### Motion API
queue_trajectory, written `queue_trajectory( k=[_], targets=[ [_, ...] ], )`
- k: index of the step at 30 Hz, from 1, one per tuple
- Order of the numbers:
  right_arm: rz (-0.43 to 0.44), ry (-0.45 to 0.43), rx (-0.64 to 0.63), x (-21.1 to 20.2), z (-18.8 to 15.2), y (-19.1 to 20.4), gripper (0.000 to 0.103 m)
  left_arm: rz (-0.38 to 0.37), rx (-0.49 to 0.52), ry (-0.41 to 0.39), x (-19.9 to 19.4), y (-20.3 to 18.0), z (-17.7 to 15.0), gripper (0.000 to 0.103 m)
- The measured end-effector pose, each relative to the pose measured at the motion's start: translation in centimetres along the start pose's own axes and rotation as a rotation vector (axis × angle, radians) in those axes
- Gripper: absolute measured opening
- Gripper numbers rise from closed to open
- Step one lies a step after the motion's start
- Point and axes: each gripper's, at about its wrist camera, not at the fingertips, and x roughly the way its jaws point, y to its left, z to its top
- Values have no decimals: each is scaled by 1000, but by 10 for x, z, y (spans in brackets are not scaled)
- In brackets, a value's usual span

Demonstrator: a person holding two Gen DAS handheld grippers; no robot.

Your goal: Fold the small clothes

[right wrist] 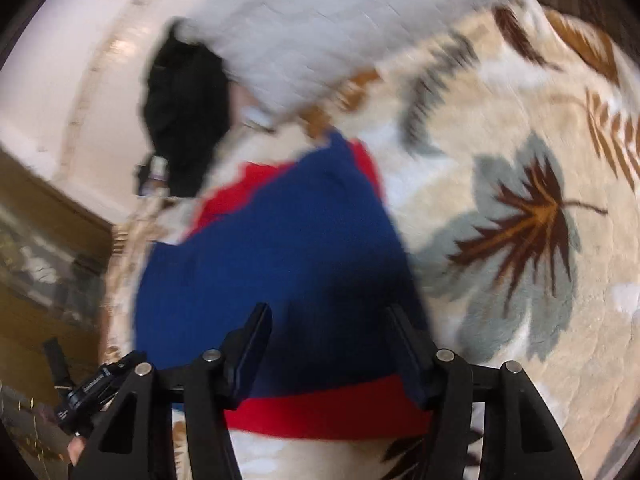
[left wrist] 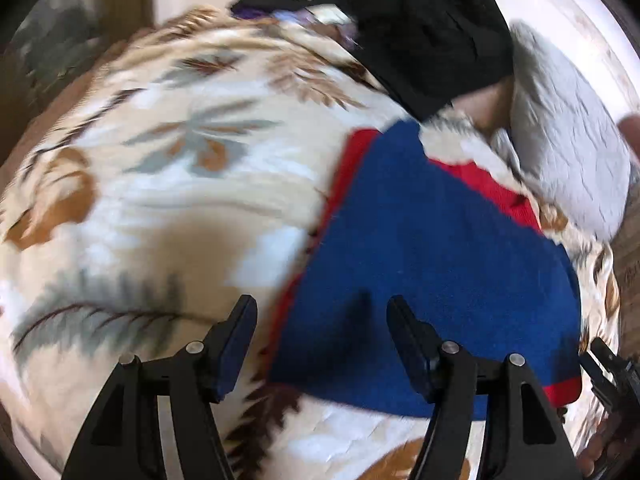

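Note:
A blue garment with red trim [left wrist: 432, 264] lies folded flat on a leaf-patterned blanket [left wrist: 168, 168]. My left gripper [left wrist: 322, 308] is open and empty, hovering over the garment's near left edge. In the right wrist view the same blue and red garment [right wrist: 280, 256] lies under my right gripper [right wrist: 328, 316], which is open and empty above its red hem. A pile of black clothes [left wrist: 424, 32] lies at the far side of the bed. Both views are motion-blurred.
A white quilted pillow [left wrist: 568, 144] lies right of the garment, and it also shows in the right wrist view [right wrist: 320, 28]. The black pile [right wrist: 184, 116] sits near a white wall. The blanket [right wrist: 520, 220] spreads wide to the right. The other gripper [left wrist: 612, 376] shows at the right edge.

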Motion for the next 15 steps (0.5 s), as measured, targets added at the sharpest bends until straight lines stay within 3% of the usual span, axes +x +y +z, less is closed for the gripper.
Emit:
queue_trajectory(
  k=[3, 4, 5, 9, 10, 11, 12, 13, 15],
  targets=[
    [61, -23, -63, 2, -6, 27, 56, 6, -52, -19, -15, 17, -14, 69],
    [70, -24, -94, 4, -8, 38, 51, 8, -66, -13, -18, 23, -20, 69],
    [78, -18, -131, 9, -11, 51, 36, 1, -75, -7, -20, 25, -25, 69],
    [97, 17, -183, 37, -23, 83, 34, -111, -131, 32, -22, 31, -44, 67],
    [104, 23, -188, 42, -26, 89, 34, -136, -139, 40, -17, 28, -46, 63],
    [110, 24, -190, 49, -26, 94, 34, -186, -156, 54, -12, 25, -49, 44],
    [115, 20, -193, 54, -27, 100, 34, -227, -164, 73, -8, 22, -52, 33],
    [119, 14, -196, 60, -26, 103, 34, -277, -174, 102, -1, 19, -53, 32],
    [102, 1, -215, 73, -26, 108, 34, -307, -210, 129, 13, 17, -55, 33]
  ],
)
